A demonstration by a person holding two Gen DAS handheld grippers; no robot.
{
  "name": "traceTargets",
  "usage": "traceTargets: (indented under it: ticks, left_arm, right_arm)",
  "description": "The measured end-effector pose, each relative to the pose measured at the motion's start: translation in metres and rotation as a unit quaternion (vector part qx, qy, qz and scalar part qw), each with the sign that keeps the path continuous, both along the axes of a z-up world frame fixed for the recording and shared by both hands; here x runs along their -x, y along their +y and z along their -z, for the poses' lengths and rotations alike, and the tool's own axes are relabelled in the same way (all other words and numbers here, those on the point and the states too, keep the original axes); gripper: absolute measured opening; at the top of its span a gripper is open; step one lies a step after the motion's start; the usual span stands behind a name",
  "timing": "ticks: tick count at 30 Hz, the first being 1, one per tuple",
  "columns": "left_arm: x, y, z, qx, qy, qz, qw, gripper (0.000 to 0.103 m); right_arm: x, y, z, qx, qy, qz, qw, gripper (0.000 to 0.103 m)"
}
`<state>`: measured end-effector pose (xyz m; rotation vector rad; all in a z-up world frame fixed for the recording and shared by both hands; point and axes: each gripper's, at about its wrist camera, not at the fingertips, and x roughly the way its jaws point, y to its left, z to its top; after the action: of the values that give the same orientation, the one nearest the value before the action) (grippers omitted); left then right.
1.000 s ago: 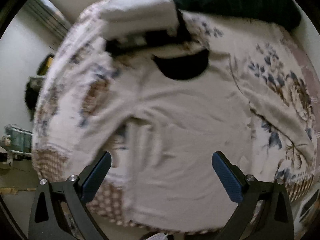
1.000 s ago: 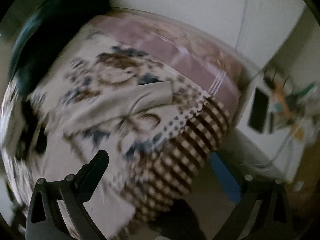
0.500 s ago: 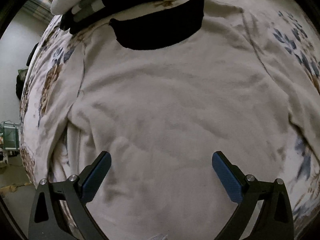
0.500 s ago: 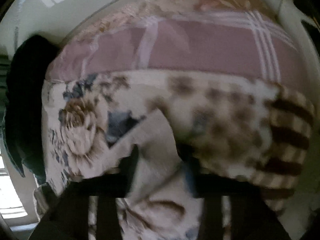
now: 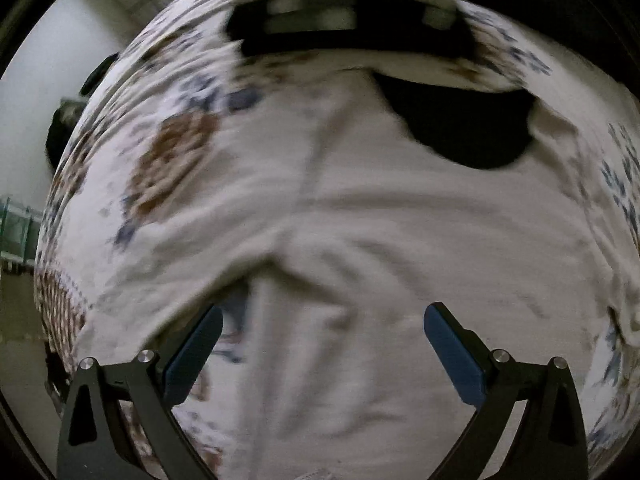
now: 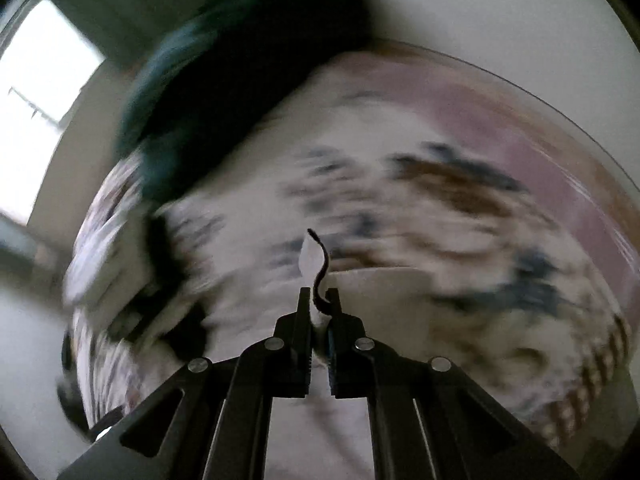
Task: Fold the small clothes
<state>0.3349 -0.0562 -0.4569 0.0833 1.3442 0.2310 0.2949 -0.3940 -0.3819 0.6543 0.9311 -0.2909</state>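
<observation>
A cream long-sleeved shirt (image 5: pixel 380 240) with a black neck opening (image 5: pixel 468 120) lies spread on a floral bedspread (image 5: pixel 172 152). My left gripper (image 5: pixel 320 340) is open, its blue-padded fingers hovering over the shirt's lower body. My right gripper (image 6: pixel 319 304) is shut on a piece of the cream shirt (image 6: pixel 312 260) with a dark edge, which sticks up between the jaws. The right wrist view is heavily blurred.
A folded white and black stack (image 5: pixel 344 12) lies beyond the shirt's neck. A dark teal blanket (image 6: pixel 240 64) sits at the bed's far end. A pink band of bedding (image 6: pixel 480 112) runs along the wall side. The floor lies left of the bed.
My right gripper has shut on a piece of the shirt and swung. My left gripper stayed open and shifted towards the shirt's left side.
</observation>
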Motion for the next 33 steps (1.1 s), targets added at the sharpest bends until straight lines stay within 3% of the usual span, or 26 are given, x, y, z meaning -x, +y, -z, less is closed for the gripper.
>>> traceTargets:
  ticks: [2, 5, 9, 13, 17, 19, 21, 23, 25, 27, 29, 30, 33]
  left_arm:
    - [0.003, 0.03, -0.001, 0.001, 0.0, -0.021, 0.9998, 0.103]
    - [0.01, 0.076, 0.002, -0.009, 0.003, -0.054, 0.9985, 0.103]
    - [0.016, 0.131, 0.01, -0.011, 0.012, -0.096, 0.9953, 0.103]
    - [0.018, 0.162, 0.015, -0.014, 0.009, -0.103, 0.9945, 0.103]
    - [0.022, 0.18, 0.016, -0.006, 0.008, -0.107, 0.9942, 0.103]
    - [0.03, 0.191, 0.014, 0.005, 0.013, -0.119, 0.9928, 0.103]
    - [0.042, 0.205, 0.01, 0.021, 0.017, -0.137, 0.9902, 0.103]
    - [0.059, 0.215, 0.006, 0.035, 0.018, -0.157, 0.9869, 0.103]
    - [0.081, 0.228, 0.003, 0.05, 0.026, -0.186, 0.981, 0.103]
    - [0.106, 0.247, 0.005, 0.089, 0.04, -0.23, 0.9683, 0.103]
    - [0.132, 0.27, 0.01, 0.14, 0.049, -0.289, 0.9456, 0.103]
    - [0.144, 0.28, 0.014, 0.169, 0.047, -0.318, 0.9317, 0.103]
    - [0.179, 0.316, 0.038, 0.258, 0.026, -0.434, 0.8627, 0.103]
  right_arm:
    - [-0.034, 0.063, -0.004, 0.008, -0.007, -0.054, 0.998, 0.006]
    - [-0.076, 0.154, 0.016, 0.012, 0.002, -0.115, 0.993, 0.006]
    - [-0.123, 0.267, 0.076, 0.031, 0.041, -0.182, 0.982, 0.006]
    - [-0.137, 0.334, 0.128, 0.054, 0.075, -0.22, 0.971, 0.006]
    - [-0.147, 0.359, 0.172, 0.048, 0.127, -0.26, 0.956, 0.009]
    - [-0.146, 0.351, 0.183, -0.009, 0.142, -0.269, 0.952, 0.022]
    - [-0.134, 0.326, 0.174, -0.048, 0.133, -0.245, 0.959, 0.063]
    - [-0.114, 0.294, 0.152, -0.041, 0.115, -0.216, 0.969, 0.066]
    - [-0.092, 0.264, 0.133, 0.002, 0.126, -0.194, 0.973, 0.071]
    - [-0.075, 0.242, 0.122, 0.033, 0.143, -0.18, 0.973, 0.09]
    - [-0.056, 0.222, 0.117, 0.061, 0.163, -0.171, 0.97, 0.101]
    - [-0.048, 0.213, 0.115, 0.067, 0.171, -0.169, 0.968, 0.101]
    - [-0.027, 0.199, 0.12, 0.09, 0.199, -0.169, 0.961, 0.101]
